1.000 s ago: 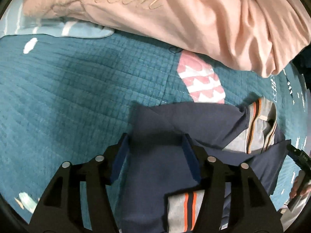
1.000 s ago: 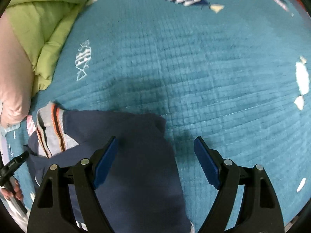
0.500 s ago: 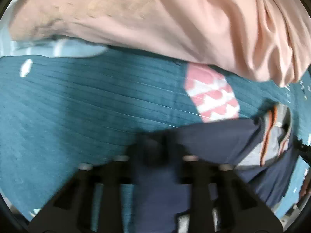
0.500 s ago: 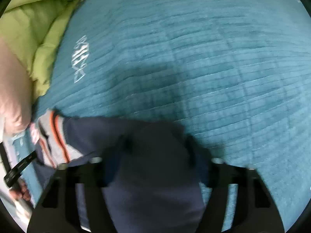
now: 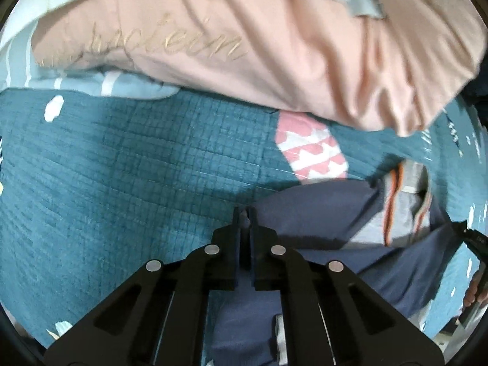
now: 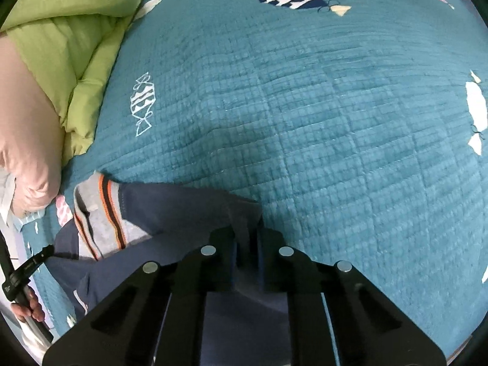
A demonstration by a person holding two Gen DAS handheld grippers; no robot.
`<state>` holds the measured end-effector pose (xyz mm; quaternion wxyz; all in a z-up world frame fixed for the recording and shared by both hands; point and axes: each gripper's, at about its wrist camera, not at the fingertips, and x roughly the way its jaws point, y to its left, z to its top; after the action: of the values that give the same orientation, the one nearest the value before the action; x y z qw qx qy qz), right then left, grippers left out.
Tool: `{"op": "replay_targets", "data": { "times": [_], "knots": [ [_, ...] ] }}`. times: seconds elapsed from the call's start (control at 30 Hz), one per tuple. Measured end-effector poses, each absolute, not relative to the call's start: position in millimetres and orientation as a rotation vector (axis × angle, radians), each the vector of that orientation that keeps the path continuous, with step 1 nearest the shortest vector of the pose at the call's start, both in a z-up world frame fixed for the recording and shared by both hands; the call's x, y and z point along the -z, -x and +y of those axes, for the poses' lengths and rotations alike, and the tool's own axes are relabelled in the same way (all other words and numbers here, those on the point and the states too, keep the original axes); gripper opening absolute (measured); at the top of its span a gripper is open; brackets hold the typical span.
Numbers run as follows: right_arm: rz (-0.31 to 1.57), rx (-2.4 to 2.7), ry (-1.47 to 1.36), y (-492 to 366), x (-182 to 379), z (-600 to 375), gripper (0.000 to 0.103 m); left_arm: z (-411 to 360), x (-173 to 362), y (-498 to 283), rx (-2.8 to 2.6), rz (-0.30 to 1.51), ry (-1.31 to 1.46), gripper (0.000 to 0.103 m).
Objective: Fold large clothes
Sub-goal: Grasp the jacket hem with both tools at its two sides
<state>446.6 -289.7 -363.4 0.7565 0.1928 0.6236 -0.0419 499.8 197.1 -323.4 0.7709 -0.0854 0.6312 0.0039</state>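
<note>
A navy garment (image 5: 320, 210) with a grey, orange-striped part (image 5: 405, 201) lies on the teal quilt. My left gripper (image 5: 244, 213) is shut on a corner of its top edge, the cloth pinched between the pads. In the right wrist view the same navy garment (image 6: 183, 204) shows its grey striped part (image 6: 97, 213) at the left. My right gripper (image 6: 246, 228) is closing its jaws on the other top corner, with navy cloth pressed between them. Both grippers point steeply down and the held edge is lifted slightly off the quilt.
A pink garment (image 5: 244, 45) with script lettering lies beyond the navy one, over a light blue striped cloth (image 5: 91, 82). A green cloth (image 6: 67, 30) is bunched at the far left. The teal quilt (image 6: 335, 122) stretches away to the right. A hand (image 6: 30, 308) holds the other gripper's handle.
Both grippers stood open over the garment's top edge, then dropped and closed on the navy cloth. They have since risen a little with the edge in them.
</note>
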Motion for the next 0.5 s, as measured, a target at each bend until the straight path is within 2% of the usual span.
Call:
{"op": "replay_targets", "data": {
  "times": [0.5],
  "knots": [
    [1.32, 0.092, -0.378, -417, 304, -278, 0.007, 195, 266, -464, 0.028, 1.327, 0.157, 0.004]
  ]
}}
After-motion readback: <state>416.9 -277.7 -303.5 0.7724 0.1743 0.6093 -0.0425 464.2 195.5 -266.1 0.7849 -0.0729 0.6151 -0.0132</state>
